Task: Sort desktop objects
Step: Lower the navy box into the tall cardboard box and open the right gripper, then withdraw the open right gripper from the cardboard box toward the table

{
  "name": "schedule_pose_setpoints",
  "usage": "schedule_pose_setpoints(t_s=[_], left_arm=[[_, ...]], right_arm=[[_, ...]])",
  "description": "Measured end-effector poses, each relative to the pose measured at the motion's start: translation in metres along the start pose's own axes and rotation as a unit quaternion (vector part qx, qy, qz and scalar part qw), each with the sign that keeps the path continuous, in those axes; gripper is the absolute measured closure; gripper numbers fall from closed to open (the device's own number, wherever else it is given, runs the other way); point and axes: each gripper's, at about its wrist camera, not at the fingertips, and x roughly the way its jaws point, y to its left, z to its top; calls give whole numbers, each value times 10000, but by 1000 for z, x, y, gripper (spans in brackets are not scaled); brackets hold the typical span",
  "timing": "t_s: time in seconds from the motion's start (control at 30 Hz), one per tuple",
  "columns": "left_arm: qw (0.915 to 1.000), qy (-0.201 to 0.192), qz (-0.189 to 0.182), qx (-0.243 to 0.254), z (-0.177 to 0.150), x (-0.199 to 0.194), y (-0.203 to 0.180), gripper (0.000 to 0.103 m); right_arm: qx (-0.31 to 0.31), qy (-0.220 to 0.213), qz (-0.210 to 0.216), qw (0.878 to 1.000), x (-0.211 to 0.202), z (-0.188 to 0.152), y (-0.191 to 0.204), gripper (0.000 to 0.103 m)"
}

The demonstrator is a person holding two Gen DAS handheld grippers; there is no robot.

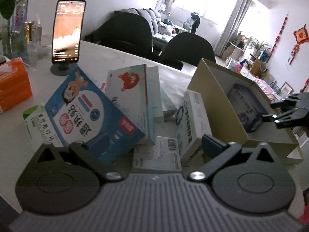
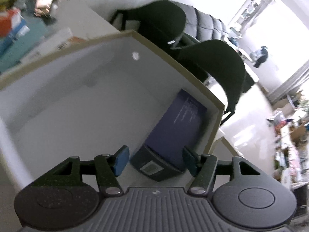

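Several medicine boxes crowd the white table in front of my left gripper, which is open and straddles the pile. A blue box with a cartoon bear leans over its left finger. Nearby are a white box with a red bear, a flat barcode box and a white-teal box. My right gripper is open inside the cardboard box, its pads either side of a dark purple box lying in the corner.
A phone on a stand stands at the back left, with an orange tissue box and bottles beside it. A green-white box sits at the pile's left. Two dark chairs stand beyond the table's far edge.
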Motion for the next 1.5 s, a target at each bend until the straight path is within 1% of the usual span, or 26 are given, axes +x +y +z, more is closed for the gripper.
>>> schedule_pose_setpoints(t_s=[0.17,0.23,0.27,0.3,0.4,0.43,0.47,0.5,0.57,0.67,0.7,0.83,0.9,0.93,0.97,1.0,1.1,1.2,1.23,1.37,1.43,1.5], left_arm=[[10000,32,-81,-27,-3,-1,0,0],[9999,40,-129,-4,-4,-3,-1,0],[9999,26,-142,-1,-5,-4,-1,0],[9999,12,-154,2,-5,-5,-1,0],[9999,-5,-126,2,-7,-9,-1,0],[10000,8,-90,32,-8,-9,-1,0],[10000,20,-54,61,-9,-9,-2,0],[10000,32,-18,91,-9,-10,-2,0],[9999,57,55,150,-11,-10,-3,0],[9995,94,163,238,-13,-11,-4,0],[9994,107,199,268,-13,-12,-4,0],[9981,95,391,466,-16,-17,-7,0],[9972,66,483,569,-17,-19,-9,0],[9967,56,526,615,-17,-20,-10,0],[9962,50,565,661,-18,-20,-11,0],[9957,45,596,707,-18,-21,-12,0],[9942,29,667,840,-19,-22,-16,0],[9930,40,699,947,-20,-22,-20,0],[9927,40,709,972,-20,-22,-20,0],[9924,39,698,1008,-22,-22,-21,0],[9922,43,713,1020,-22,-22,-21,0],[9919,43,740,1035,-22,-22,-21,0]], right_arm=[[84,-303,726,9969,-37,-7,2,35],[172,-452,1140,9923,-51,-9,2,34],[218,-519,1350,9892,-58,-10,2,31],[249,-566,1558,9859,-64,-10,3,30],[119,-553,1833,9814,-74,-9,13,31],[44,-513,1860,9812,-74,-9,18,33],[-36,-461,1888,9809,-73,-8,23,40],[-52,-477,1938,9799,-72,-7,27,42],[-90,-429,1971,9794,-70,-3,32,56],[-254,-273,1862,9818,-65,2,42,57],[-283,-265,1871,9816,-65,3,45,59],[-310,-378,1987,9788,-68,6,47,61],[-271,-477,2094,9763,-73,7,46,60],[-284,-494,2112,9758,-75,7,47,57],[-300,-483,2139,9752,-77,7,48,52],[-321,-455,2168,9746,-78,7,49,49],[-451,-380,2182,9741,-80,5,55,48],[-600,-209,2156,9744,-75,1,64,48],[-643,-151,2138,9746,-73,0,67,50],[-713,28,2142,9742,-64,-3,76,61],[-769,31,2087,9749,-61,-4,80,62],[-767,6,2054,9757,-61,-4,82,68]])
